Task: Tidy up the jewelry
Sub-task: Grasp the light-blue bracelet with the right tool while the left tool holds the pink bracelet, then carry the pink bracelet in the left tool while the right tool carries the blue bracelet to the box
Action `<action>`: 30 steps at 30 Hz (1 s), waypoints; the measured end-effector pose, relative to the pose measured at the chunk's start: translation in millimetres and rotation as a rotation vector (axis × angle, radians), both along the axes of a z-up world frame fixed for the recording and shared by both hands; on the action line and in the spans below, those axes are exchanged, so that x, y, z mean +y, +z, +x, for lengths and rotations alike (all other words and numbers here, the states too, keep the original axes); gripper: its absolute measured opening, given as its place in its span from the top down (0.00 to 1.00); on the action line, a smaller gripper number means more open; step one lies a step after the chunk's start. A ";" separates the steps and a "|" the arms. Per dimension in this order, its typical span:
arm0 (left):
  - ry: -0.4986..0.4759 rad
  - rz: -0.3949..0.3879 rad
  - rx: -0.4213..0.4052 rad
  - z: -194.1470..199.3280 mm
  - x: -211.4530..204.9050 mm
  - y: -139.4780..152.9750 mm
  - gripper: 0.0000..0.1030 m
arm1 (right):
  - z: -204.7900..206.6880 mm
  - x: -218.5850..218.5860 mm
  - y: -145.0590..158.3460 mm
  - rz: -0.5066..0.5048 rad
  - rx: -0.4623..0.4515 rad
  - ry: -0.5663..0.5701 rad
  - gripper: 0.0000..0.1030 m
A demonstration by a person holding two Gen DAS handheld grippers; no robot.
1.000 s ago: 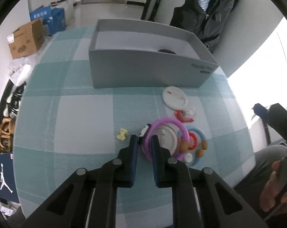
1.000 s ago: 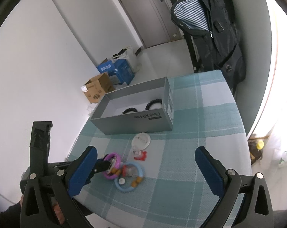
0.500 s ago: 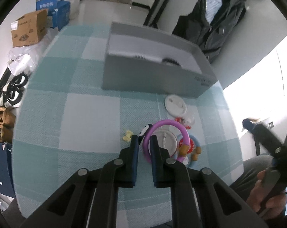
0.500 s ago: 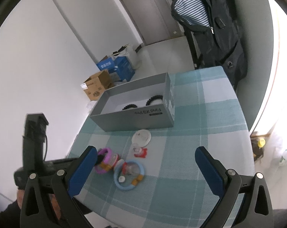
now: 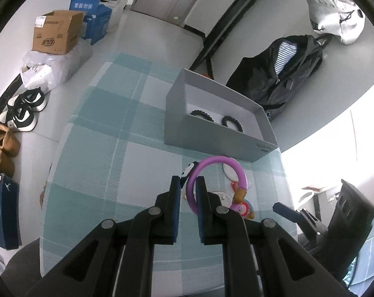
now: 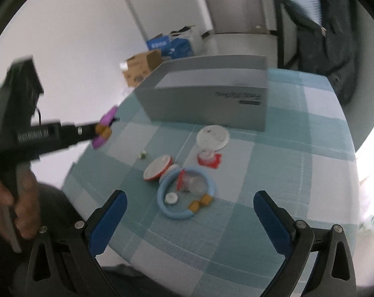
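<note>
The left tool is gripping a purple bracelet above the checked bench. Beyond it, a grey box is holding two black hair ties.

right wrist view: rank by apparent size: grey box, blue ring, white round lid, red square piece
1. grey box
2. blue ring
3. white round lid
4. red square piece

The box is farthest away yet looks biggest; lid versus ring is less certain.

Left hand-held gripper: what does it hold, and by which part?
The left hand-held gripper pinches the purple bracelet by its plain band, away from its charms.
</note>
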State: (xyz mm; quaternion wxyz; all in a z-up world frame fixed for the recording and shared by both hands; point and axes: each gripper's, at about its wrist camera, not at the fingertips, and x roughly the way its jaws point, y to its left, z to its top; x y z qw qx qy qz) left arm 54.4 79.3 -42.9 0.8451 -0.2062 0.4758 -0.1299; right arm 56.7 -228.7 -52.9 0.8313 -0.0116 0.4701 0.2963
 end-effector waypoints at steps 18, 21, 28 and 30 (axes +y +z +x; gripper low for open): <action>0.000 -0.045 -0.005 -2.6 12.3 -1.0 0.92 | -14.2 38.8 -18.6 -0.245 -0.131 0.083 0.41; -0.005 -0.039 -0.009 -2.5 11.1 -0.6 0.92 | -12.5 36.3 -12.9 -0.221 -0.131 0.080 0.41; -0.011 -0.041 0.001 -2.3 9.4 -3.2 0.92 | -9.2 20.8 4.2 -0.112 -0.129 0.055 0.41; -0.013 -0.037 0.002 -1.9 7.8 -3.2 0.92 | -8.3 16.6 8.3 -0.086 -0.127 0.043 0.41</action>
